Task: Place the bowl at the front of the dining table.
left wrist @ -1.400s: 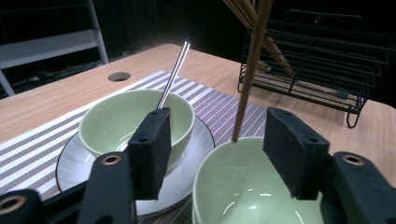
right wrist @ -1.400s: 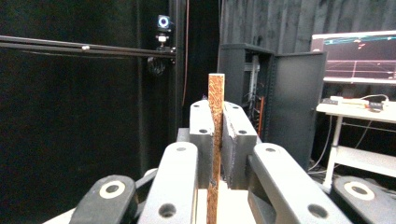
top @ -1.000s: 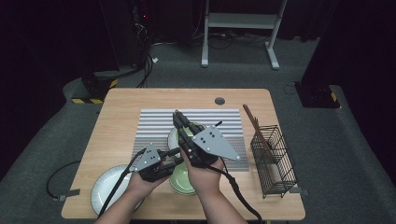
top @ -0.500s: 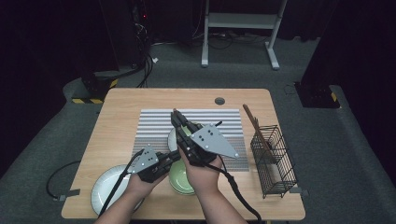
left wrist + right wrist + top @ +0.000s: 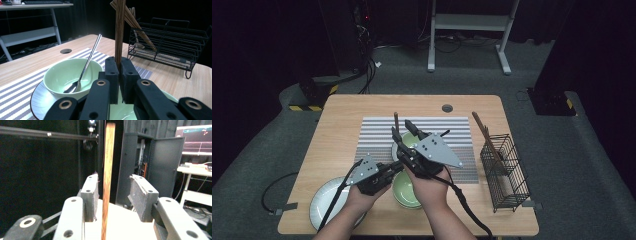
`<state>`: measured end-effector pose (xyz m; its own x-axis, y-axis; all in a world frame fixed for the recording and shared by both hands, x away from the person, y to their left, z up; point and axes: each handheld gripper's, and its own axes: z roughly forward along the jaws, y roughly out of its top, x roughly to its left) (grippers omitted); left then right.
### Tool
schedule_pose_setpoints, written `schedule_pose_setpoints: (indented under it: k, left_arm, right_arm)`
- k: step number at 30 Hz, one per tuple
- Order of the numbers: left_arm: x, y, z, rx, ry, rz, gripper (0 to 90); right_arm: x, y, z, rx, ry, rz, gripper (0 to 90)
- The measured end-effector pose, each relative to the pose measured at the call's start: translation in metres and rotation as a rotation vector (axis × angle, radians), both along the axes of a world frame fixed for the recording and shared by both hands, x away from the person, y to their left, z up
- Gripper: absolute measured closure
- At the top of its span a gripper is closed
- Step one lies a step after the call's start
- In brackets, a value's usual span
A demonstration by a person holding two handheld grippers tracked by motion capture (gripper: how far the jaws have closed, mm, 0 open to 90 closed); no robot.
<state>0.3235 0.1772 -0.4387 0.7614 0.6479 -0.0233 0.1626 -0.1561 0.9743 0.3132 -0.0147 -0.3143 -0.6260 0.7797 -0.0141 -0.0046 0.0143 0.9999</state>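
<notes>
Chopstick [image 5: 119, 30] is the thing in hand: a brown wooden stick standing upright above the bowls, gripped low down by the left tongs [image 5: 119, 75].

Going by size: the wooden worktop [image 5: 342, 125] carries a striped mat [image 5: 377, 135] at its middle. A black wire rack [image 5: 504, 170] stands at its right edge with more sticks leaning in it. A pale plate [image 5: 324, 200] lies at the near left. One green bowl [image 5: 404, 192] sits under the hands; a second bowl [image 5: 67, 75] on a saucer, just beyond, holds a metal spoon [image 5: 87, 65].

The left tongs are clamped tight on the chopstick, pads pressed against both its sides. The right tongs [image 5: 113, 197] stand apart, and their jaws have just been opening; the stick rises between the pads, close to one, free of the other.

What could go wrong, as I judge it: the stick now hangs on one narrow pinch near its lower end, so a quick swing toward the rack could let it pivot or slip into the bowl below. The right tongs, drawing back while the stick is between their pads, could knock it askew. Carried low, its end could clip the spoon handle.
</notes>
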Motion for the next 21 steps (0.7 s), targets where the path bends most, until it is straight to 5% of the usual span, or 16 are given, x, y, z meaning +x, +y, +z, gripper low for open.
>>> schedule_pose_setpoints:
  k: [8,21]
  left_arm:
    - [-0.001,0.005,0.002,-0.005,0.001,0.006,85.3]
    - [-0.004,0.009,0.0,-0.017,0.002,-0.003,85.3]
  right_arm:
    - [-0.001,0.008,-0.026,-0.065,0.032,0.005,57.9]
    - [0.01,0.004,-0.045,-0.072,0.087,-0.009,57.0]
